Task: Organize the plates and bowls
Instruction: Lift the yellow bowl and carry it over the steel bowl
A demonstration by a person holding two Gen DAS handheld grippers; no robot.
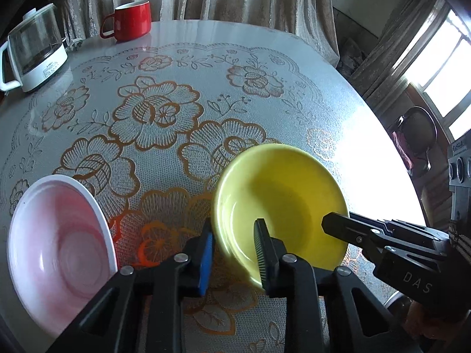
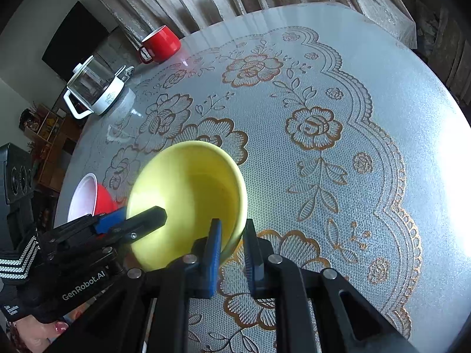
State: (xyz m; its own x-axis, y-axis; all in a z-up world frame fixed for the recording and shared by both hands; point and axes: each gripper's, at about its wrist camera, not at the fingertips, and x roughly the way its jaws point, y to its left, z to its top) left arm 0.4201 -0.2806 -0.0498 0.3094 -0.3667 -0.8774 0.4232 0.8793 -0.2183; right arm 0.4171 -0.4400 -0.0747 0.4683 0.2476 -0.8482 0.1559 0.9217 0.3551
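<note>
Yellow bowl [image 1: 279, 203] on lace tablecloth [image 1: 153, 111], pinched at near rim by both left gripper [image 1: 234, 253] and right gripper [image 2: 232, 244], fingers narrow on its wall. Lift level, both sides together; probably nest into pink bowl [image 1: 59, 253] just left.

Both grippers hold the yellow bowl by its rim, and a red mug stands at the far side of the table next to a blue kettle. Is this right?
Not quite: the kettle is white with a glass body, not blue, as the left wrist view shows. The rest holds: the left gripper and the right gripper both clamp the yellow bowl by its rim, and the red mug stands near the kettle.
</note>
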